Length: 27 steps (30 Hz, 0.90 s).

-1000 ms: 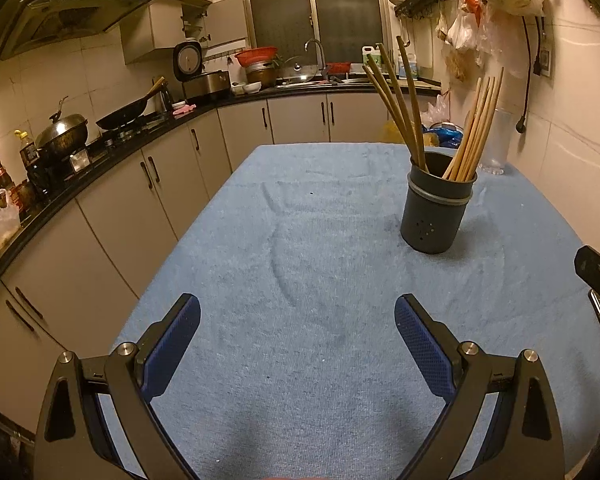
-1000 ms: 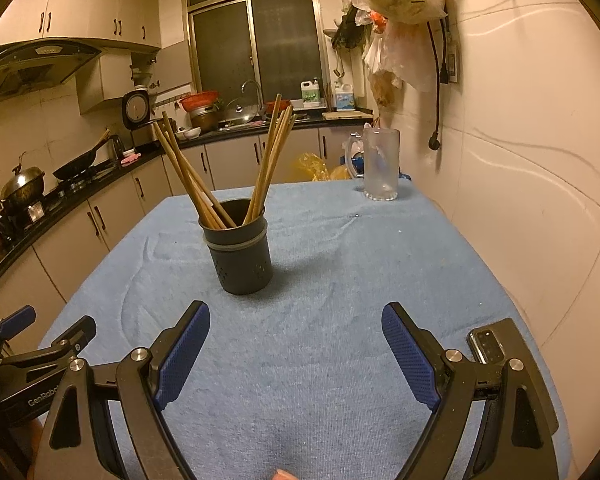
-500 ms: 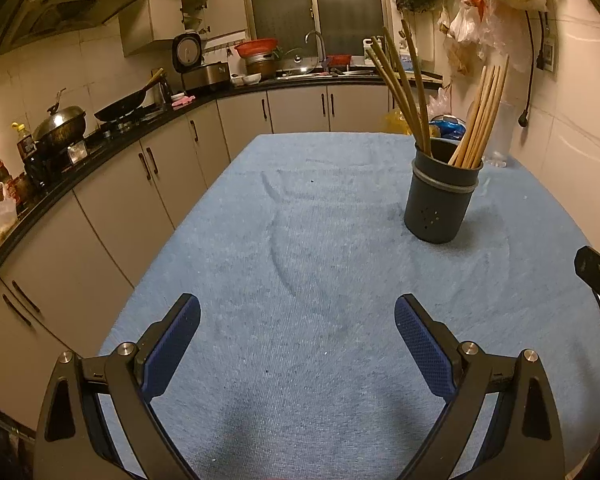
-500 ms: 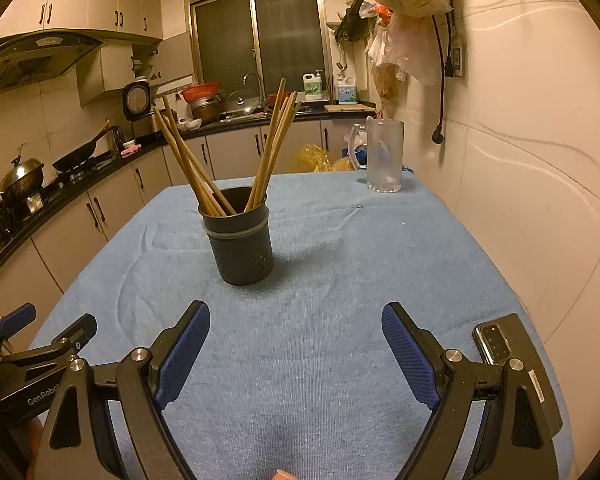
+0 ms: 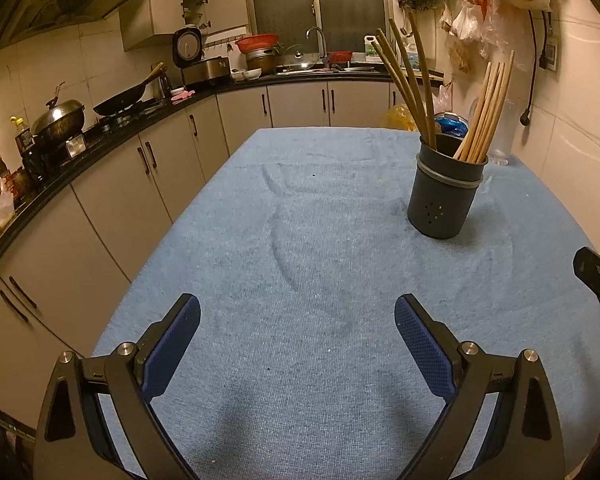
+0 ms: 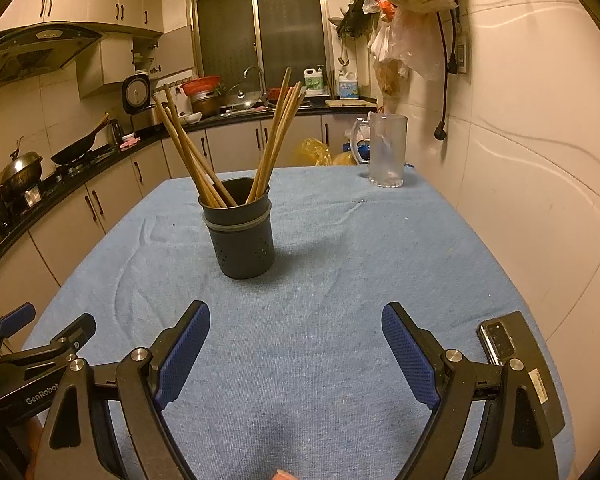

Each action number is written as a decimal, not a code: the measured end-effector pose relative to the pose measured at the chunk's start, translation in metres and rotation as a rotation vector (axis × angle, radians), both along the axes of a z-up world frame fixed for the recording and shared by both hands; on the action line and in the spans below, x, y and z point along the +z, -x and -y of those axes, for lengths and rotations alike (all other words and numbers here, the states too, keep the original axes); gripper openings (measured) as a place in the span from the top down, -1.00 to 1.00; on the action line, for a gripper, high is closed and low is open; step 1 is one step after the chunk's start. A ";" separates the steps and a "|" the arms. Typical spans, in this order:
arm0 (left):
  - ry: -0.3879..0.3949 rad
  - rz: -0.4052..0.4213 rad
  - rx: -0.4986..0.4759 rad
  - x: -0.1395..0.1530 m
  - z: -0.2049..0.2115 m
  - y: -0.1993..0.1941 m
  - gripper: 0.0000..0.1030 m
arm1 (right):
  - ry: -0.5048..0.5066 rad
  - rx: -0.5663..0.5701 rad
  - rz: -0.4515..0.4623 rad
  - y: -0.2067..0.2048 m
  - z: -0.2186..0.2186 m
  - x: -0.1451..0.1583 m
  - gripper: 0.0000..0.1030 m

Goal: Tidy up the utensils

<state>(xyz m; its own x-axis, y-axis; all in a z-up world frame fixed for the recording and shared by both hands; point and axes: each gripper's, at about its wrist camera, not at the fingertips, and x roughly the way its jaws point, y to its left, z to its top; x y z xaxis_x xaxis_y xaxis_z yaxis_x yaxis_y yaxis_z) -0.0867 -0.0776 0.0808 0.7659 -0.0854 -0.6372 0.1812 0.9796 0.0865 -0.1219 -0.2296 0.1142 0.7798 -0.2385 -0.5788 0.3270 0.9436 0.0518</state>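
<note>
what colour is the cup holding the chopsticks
Dark grey with a lighter grey band; the cup shows best in the right wrist view.

Matt dark holder [image 6: 242,244], wooden chopsticks [image 6: 278,132], rough cloth [image 6: 320,300]

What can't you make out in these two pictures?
- Lower ends of the chopsticks: hidden inside the dark holder, both views.
- Phone: right view, partly behind the right claw.
- Right claw: left view, cut off by the edge.
- Bottle labels at the sink: too small.

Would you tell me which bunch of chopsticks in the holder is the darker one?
The darker chopsticks lean toward the stove side of the holder; the paler chopsticks lean toward the wall.
</note>
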 end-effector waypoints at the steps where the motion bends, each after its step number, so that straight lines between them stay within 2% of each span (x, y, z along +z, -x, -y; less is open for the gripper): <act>1: 0.001 -0.001 0.000 0.000 0.000 0.000 -0.89 | -0.001 0.001 -0.001 0.000 0.000 -0.001 -0.76; 27: 0.019 -0.001 -0.012 -0.004 -0.003 0.004 -0.88 | -0.003 -0.002 -0.011 -0.001 0.001 -0.007 -0.76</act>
<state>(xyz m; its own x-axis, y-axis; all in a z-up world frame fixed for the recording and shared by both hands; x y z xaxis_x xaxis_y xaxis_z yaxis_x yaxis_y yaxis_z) -0.0903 -0.0746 0.0767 0.7644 -0.1063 -0.6360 0.1926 0.9789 0.0678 -0.1208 -0.2306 0.1070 0.7733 -0.2376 -0.5878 0.3290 0.9429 0.0516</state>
